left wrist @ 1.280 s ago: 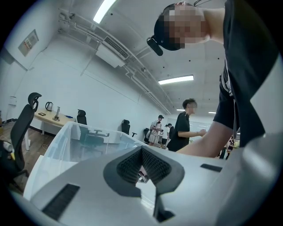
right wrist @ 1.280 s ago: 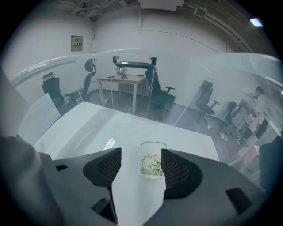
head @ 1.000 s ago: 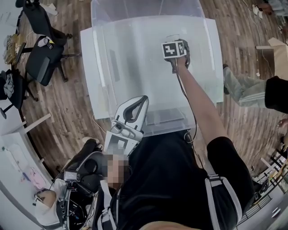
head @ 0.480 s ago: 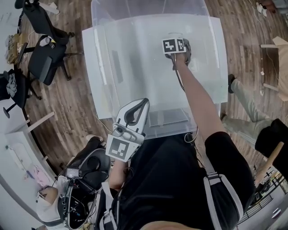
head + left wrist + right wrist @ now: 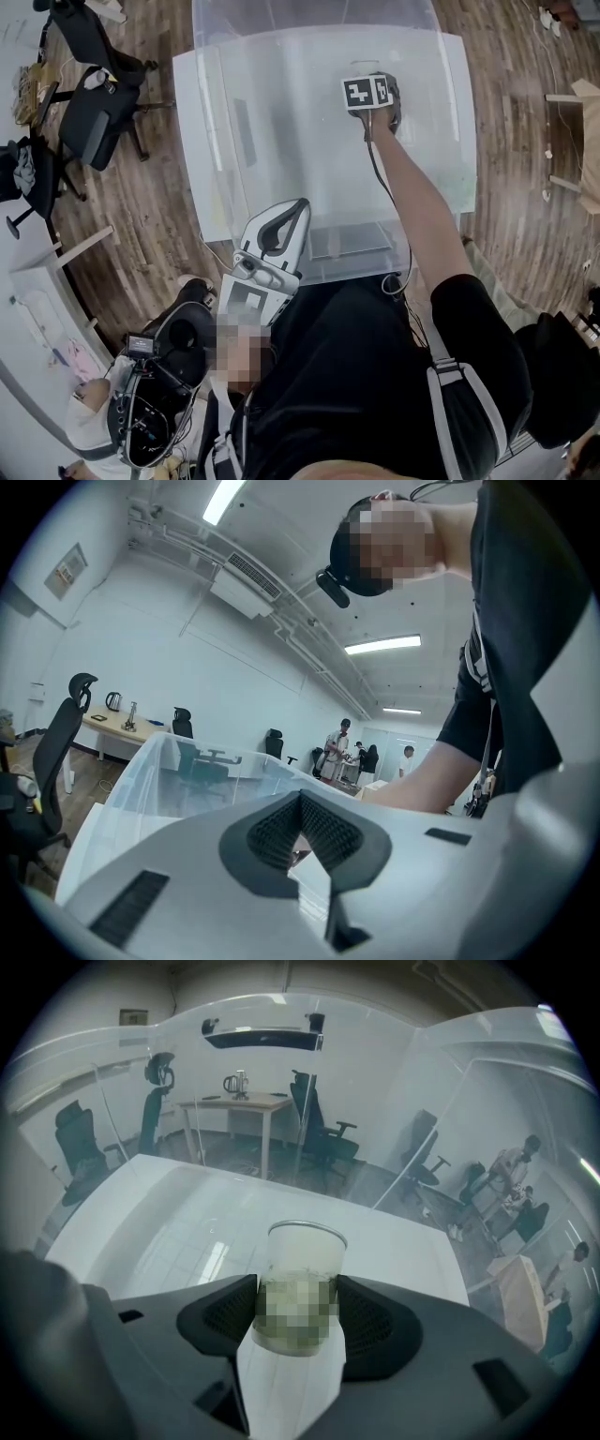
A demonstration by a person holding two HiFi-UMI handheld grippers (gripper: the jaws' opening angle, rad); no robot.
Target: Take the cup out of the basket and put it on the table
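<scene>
One big see-through basket (image 5: 216, 141) fills the upper middle of the head view, standing over a wood floor (image 5: 141, 216); its pale walls (image 5: 487, 1101) wrap round the right gripper view, and a room with desks and chairs shows dimly through them. Below the basket is the person's black-shirted torso (image 5: 356, 375); the bare right arm (image 5: 412, 197) reaches from it up and over the near wall, down into the basket. Black office chairs (image 5: 94, 112) stand on the floor at the upper left, well apart from the basket. The left gripper (image 5: 296, 208) is held close to the body, just outside the near wall, tilted up; in its own view the two jaws are pressed together at the tips with nothing between them. The right gripper (image 5: 373, 86) is deep inside the basket toward its far right side, marker cube facing up; its jaws pinch the cup (image 5: 302, 1260) from both sides. The cup is pale, upright, open mouth up, with the basket's white bottom (image 5: 187, 1213) behind it; whether it touches the bottom cannot be told.
</scene>
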